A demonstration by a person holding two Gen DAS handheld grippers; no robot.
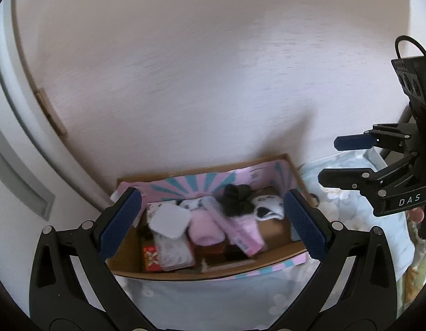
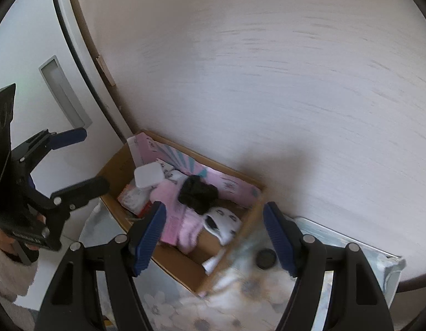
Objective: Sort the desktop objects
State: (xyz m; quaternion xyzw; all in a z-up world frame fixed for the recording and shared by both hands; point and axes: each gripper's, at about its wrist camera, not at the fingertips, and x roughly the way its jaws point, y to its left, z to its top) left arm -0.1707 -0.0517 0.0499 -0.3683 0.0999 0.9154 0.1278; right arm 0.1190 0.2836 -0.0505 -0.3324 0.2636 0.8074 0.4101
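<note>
Both hand-held grippers, left (image 1: 213, 226) and right (image 2: 214, 237), hang wide open and empty over the box (image 2: 182, 262), sorting seemingly near done; next, perhaps the blurred dark disc (image 2: 265, 258).

The left gripper (image 1: 211, 226) is held with its blue-padded fingers (image 1: 119, 220) spread wide, nothing between them. The right gripper (image 2: 214, 238) is likewise held agape and unladen, both being pointed forward and downward.

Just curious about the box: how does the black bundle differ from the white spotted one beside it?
The black bundle is plain and dark; the white spotted bundle is pale with dark marks. The black one lies nearer the wall, partly on pink things; the white one lies nearer the box's corner. Both look like soft fabric inside the same box.
</note>
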